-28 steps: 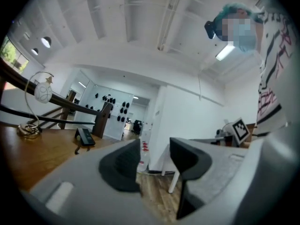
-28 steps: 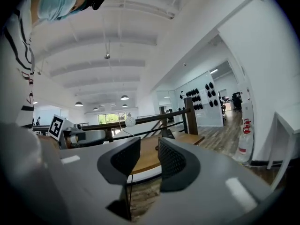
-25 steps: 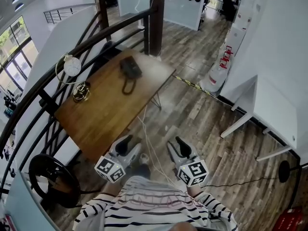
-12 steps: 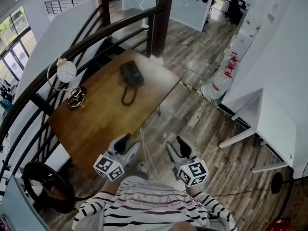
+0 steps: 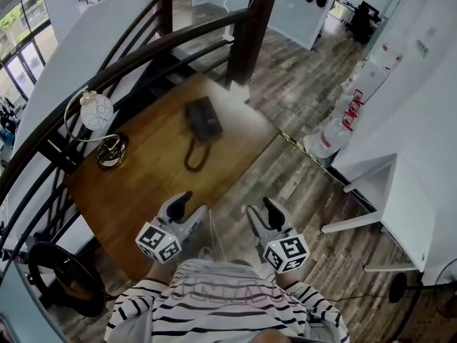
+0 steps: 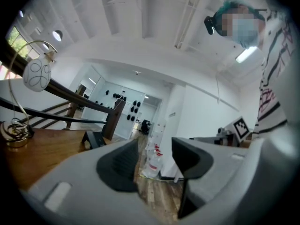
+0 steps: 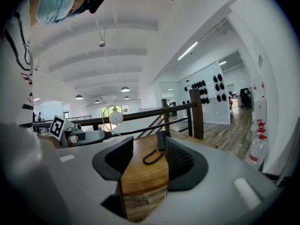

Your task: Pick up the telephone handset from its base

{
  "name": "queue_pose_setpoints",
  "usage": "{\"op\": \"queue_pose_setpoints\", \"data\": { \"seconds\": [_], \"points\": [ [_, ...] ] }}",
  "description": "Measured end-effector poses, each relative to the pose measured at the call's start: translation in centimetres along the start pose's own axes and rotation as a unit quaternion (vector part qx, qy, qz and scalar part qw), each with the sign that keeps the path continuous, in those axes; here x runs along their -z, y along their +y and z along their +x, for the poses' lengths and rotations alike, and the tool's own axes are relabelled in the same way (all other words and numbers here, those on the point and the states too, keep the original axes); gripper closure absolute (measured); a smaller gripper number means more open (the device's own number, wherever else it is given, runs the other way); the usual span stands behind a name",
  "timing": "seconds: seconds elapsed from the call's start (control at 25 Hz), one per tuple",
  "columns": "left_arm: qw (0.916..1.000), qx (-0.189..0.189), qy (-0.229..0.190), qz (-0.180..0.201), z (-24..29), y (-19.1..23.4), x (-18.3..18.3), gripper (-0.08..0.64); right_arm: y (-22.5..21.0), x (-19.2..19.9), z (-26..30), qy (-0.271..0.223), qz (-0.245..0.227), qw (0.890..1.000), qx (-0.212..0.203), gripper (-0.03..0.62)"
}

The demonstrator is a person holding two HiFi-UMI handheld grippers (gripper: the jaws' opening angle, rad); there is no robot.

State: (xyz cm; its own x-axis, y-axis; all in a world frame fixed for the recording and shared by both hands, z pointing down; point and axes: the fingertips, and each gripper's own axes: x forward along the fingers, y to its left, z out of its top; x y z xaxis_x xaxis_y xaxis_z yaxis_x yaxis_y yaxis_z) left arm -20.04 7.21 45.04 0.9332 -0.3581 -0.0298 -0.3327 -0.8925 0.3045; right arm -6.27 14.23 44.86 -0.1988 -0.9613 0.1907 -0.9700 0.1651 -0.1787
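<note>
A black telephone (image 5: 203, 118) sits on the far half of the wooden table (image 5: 143, 184), its handset on the base and its coiled cord (image 5: 196, 156) looping toward me. My left gripper (image 5: 184, 207) is held level over the table's near corner, well short of the phone. My right gripper (image 5: 264, 214) hovers above the floor just right of the table. Both have just been opening and nothing lies between their jaws. The left gripper view shows the telephone (image 6: 96, 138) left of the left gripper (image 6: 154, 159). The right gripper view shows the telephone (image 7: 163, 138) beyond the right gripper (image 7: 143, 161).
A lamp with a white globe (image 5: 96, 111) and a brass base (image 5: 113, 151) stands at the table's left edge. A dark stair railing (image 5: 128, 56) runs behind the table. A white desk (image 5: 400, 199) is at the right, and large water bottles (image 5: 335, 131) stand by the wall.
The person has walked toward the table, so the table and telephone now lie nearer. Both grippers came forward with the body, and the left one now reaches over the table's corner.
</note>
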Motion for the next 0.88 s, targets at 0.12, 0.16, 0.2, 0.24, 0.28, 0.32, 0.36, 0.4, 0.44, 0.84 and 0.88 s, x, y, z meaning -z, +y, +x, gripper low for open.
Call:
{"op": "queue_pose_setpoints", "data": {
  "seconds": [0.12, 0.16, 0.2, 0.24, 0.28, 0.32, 0.36, 0.4, 0.44, 0.84, 0.88],
  "points": [
    [1.0000, -0.008, 0.001, -0.005, 0.7, 1.2, -0.1, 0.334, -1.1, -0.4, 1.8, 0.002, -0.001, 1.000, -0.003, 0.391],
    [0.9999, -0.012, 0.003, -0.007, 1.0, 1.5, 0.1, 0.333, -1.5, -0.5, 2.3, 0.004, 0.000, 1.000, -0.004, 0.391],
    [0.9998, -0.018, 0.005, -0.010, 1.2, 1.9, 0.2, 0.333, -1.9, -0.6, 2.8, 0.004, 0.001, 1.000, -0.007, 0.391],
    [0.9996, -0.024, 0.006, -0.012, 1.5, 2.4, 0.3, 0.333, -2.4, -0.8, 3.3, 0.005, 0.001, 1.000, -0.011, 0.391],
    [0.9994, -0.031, 0.006, -0.013, 1.8, 2.8, 0.3, 0.333, -2.8, -1.0, 3.8, 0.005, 0.001, 1.000, -0.016, 0.391],
    [0.9992, -0.038, 0.004, -0.014, 2.2, 3.2, 0.2, 0.333, -3.3, -1.1, 4.3, 0.005, 0.001, 1.000, -0.021, 0.391],
    [0.9989, -0.044, 0.001, -0.013, 2.6, 3.5, 0.1, 0.333, -3.9, -1.2, 4.8, 0.005, 0.001, 1.000, -0.026, 0.391],
    [0.9986, -0.051, -0.002, -0.011, 3.1, 3.8, 0.0, 0.333, -4.5, -1.3, 5.3, 0.005, 0.001, 0.999, -0.033, 0.391],
    [0.9982, -0.059, -0.006, -0.008, 3.7, 4.1, -0.1, 0.333, -5.2, -1.4, 5.8, 0.006, 0.000, 0.999, -0.040, 0.391],
    [0.9911, -0.130, -0.029, -0.002, 12.5, 6.7, -0.8, 0.333, -13.2, -3.4, 11.8, 0.026, -0.017, 0.992, -0.126, 0.391],
    [0.9903, -0.136, -0.030, -0.002, 13.5, 6.9, -0.7, 0.333, -14.2, -3.6, 12.2, 0.028, -0.020, 0.990, -0.133, 0.391]
  ]
}}
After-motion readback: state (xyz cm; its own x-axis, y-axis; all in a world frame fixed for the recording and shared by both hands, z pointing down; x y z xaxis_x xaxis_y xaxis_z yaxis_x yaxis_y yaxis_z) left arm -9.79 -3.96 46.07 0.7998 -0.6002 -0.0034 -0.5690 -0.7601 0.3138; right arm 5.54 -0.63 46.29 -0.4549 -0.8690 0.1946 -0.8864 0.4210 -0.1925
